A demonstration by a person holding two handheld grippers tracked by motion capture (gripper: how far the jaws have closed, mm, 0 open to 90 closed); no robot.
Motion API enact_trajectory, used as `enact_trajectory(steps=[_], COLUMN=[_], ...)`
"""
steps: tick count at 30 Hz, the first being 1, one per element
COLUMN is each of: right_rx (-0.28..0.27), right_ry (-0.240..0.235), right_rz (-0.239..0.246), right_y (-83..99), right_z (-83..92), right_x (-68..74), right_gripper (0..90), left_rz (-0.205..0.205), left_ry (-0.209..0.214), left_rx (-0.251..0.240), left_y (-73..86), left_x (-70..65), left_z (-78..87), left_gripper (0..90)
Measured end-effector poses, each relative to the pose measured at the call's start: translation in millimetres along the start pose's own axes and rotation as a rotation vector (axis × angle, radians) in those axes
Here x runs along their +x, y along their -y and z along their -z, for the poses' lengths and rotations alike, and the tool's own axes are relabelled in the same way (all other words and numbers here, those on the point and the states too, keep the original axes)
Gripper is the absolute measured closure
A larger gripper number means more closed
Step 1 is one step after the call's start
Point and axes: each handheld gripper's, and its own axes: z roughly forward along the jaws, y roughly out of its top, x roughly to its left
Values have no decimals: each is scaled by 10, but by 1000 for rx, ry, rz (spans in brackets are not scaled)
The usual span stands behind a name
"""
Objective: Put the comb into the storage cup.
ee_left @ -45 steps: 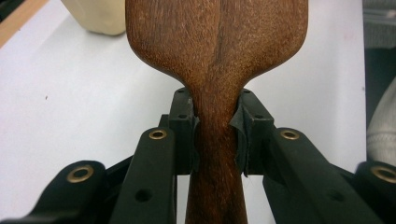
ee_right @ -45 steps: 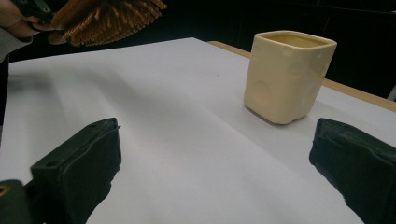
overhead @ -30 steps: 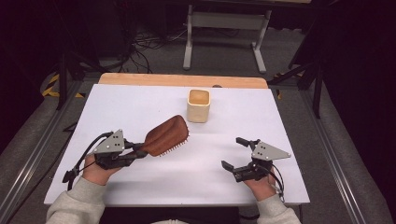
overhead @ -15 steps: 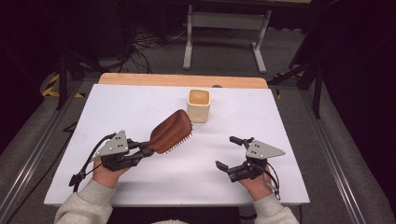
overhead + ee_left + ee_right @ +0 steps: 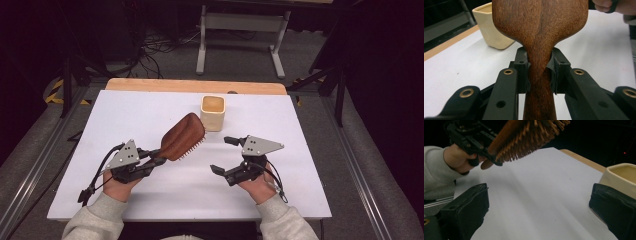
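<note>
A brown wooden hairbrush (image 5: 183, 136) is held above the white table, bristles down and head tilted up toward the cup. My left gripper (image 5: 159, 159) is shut on its narrow handle (image 5: 539, 72). A cream square cup (image 5: 213, 112) stands upright just beyond the brush head, also seen at the left gripper view's upper left (image 5: 492, 27). My right gripper (image 5: 222, 155) hovers to the right of the brush, jaws wide open with nothing between them. In the right gripper view the bristles (image 5: 531, 137) hang at the top and the cup (image 5: 621, 178) stands behind the right-hand jaw.
The white tabletop (image 5: 310, 170) has a wooden strip (image 5: 195, 86) along its far edge. Beyond the table are a metal stand (image 5: 240, 22) and floor cables. Bare white surface lies between and in front of both grippers.
Both grippers have moved inward toward the table's middle. The left one carried the brush right, nearer the cup; the right one shifted left and forward, still open.
</note>
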Motion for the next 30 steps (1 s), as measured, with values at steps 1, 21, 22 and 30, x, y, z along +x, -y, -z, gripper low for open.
enact_trajectory(steps=[1,21,22,30], right_rx=[-1,79,76,68], right_ry=[-5,-24,-24,-35], right_rz=[-3,-63,-66,-114], right_y=[-32,-320,-321,-343], right_z=[-25,-562,-577,-667], right_x=[-3,15,13,-17], right_gripper=[29,23,22,23], left_rz=[3,-18,-18,-19], left_ry=[-4,-42,-41,-37], left_rx=[5,34,36,41], left_y=[-2,1,1,5], left_x=[4,-78,-79,-105], left_z=[-10,-102,-104,-134], left_gripper=[724,723,723,723])
